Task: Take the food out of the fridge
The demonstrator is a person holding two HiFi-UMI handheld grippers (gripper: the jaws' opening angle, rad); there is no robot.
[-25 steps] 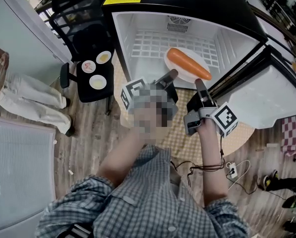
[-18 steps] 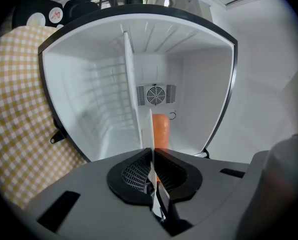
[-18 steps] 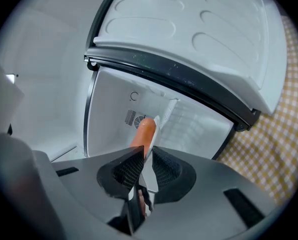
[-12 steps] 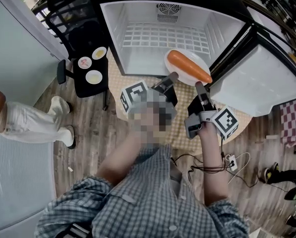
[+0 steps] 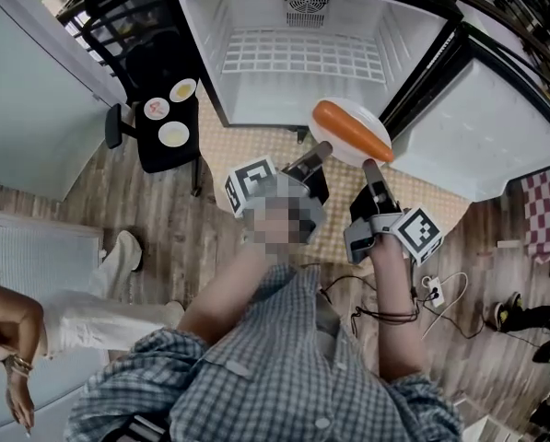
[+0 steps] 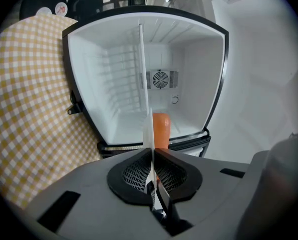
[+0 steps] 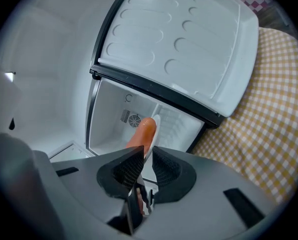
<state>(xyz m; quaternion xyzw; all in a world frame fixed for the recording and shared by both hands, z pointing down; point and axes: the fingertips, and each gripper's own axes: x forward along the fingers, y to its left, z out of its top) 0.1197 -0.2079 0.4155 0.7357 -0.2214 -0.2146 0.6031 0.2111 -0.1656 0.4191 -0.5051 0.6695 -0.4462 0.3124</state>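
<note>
A white plate [image 5: 342, 147] carrying a long orange food, like a carrot [image 5: 353, 129], hangs in front of the open fridge [image 5: 302, 53], over the table's far edge. My left gripper [image 5: 321, 145] is shut on the plate's left rim, and my right gripper [image 5: 368, 166] is shut on its near right rim. In the left gripper view, the plate [image 6: 148, 129] runs edge-on out of the closed left gripper [image 6: 152, 151], with the carrot [image 6: 161, 129] beyond. From the right gripper [image 7: 146, 156], the plate [image 7: 154, 131] and carrot [image 7: 141, 134] show the same way.
The fridge is bare inside apart from a wire shelf [image 5: 302, 58]; its door [image 5: 477, 145] stands open at the right. A yellow checked tablecloth [image 5: 251, 145] lies below the plate. A black chair [image 5: 169, 118] with three small dishes stands left. A person [image 5: 35, 325] is at lower left. Cables [image 5: 431, 293] lie on the floor.
Both grippers have drawn the plate and carrot out of the fridge toward me; it now hangs in front of the opening. The person at the left has moved down the view.
</note>
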